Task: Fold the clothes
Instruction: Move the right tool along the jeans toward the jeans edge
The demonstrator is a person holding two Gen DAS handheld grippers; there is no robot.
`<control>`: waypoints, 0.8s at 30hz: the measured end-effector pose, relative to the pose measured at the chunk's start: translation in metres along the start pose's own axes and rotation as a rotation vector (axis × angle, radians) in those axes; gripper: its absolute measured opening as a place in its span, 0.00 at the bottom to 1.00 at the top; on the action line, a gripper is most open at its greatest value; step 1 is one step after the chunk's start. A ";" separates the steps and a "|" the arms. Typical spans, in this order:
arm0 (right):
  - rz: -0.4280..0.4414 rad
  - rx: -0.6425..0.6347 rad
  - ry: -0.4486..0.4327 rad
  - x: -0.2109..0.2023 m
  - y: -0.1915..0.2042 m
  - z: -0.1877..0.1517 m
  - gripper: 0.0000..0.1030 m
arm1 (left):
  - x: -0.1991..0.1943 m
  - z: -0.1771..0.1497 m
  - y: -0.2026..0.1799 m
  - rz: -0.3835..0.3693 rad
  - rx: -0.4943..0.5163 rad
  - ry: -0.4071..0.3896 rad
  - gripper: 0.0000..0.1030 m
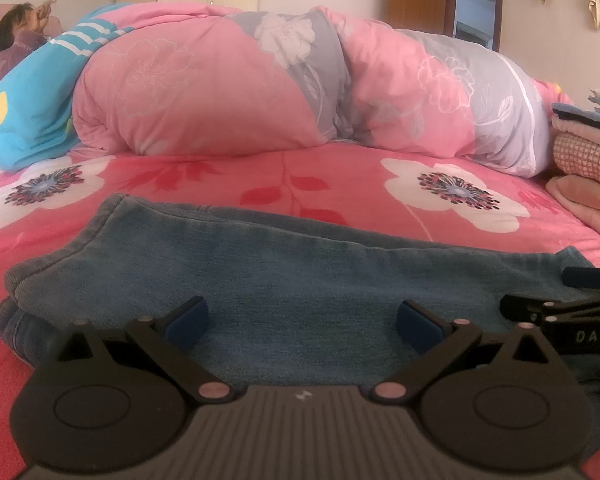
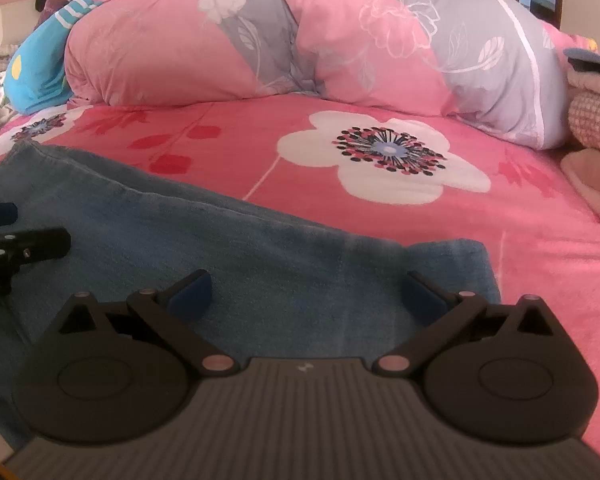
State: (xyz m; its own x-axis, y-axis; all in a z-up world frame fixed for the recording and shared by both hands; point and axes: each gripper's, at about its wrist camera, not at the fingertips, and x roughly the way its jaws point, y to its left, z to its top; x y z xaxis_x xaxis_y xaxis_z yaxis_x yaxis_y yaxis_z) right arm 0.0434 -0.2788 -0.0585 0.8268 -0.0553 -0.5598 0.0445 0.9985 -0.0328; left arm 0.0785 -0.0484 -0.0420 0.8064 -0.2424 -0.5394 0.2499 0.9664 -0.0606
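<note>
Blue denim jeans [image 1: 300, 280] lie flat on the bed, folded into a long strip that runs from side to side. One rounded end sits at the left, with more denim tucked under it. The other end is a square corner at the right, seen from the right wrist.

The left tool [image 1: 302, 318] hangs just above the middle of the jeans. Its two blue pads are spread wide, and nothing is between them but the cloth below. The right tool [image 2: 308, 292] is over the right end of the jeans. Its jaws are spread wide too, and they grip nothing. Each tool shows up at the edge of the other one's view, so they are near each other.

Under the jeans is a pink bed sheet [image 1: 340, 184] with big white flowers and red leaves. Behind that lies a fat rolled blanket [image 1: 228, 92], pink and grey with flowers on it. A bright blue pillow [image 1: 28, 120] with white stripes rests at the left end of the blanket. A person [image 1: 18, 40] lies behind the pillow. At the right edge of the bed is a stack of folded clothes [image 1: 584, 148].
</note>
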 end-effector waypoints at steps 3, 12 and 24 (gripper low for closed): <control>0.008 0.009 -0.001 0.000 -0.002 0.000 0.99 | 0.000 0.000 0.000 0.000 0.000 0.000 0.98; 0.006 0.008 -0.007 -0.001 -0.001 -0.001 0.99 | 0.000 0.000 0.000 -0.001 -0.001 -0.001 0.98; -0.016 -0.001 -0.008 -0.004 0.002 -0.003 0.99 | 0.000 0.000 0.000 -0.001 -0.001 -0.001 0.98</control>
State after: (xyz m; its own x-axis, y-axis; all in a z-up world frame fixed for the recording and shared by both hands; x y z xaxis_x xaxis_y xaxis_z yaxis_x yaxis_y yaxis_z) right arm 0.0385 -0.2766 -0.0584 0.8304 -0.0709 -0.5526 0.0569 0.9975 -0.0426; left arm 0.0786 -0.0482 -0.0424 0.8068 -0.2434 -0.5384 0.2500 0.9662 -0.0623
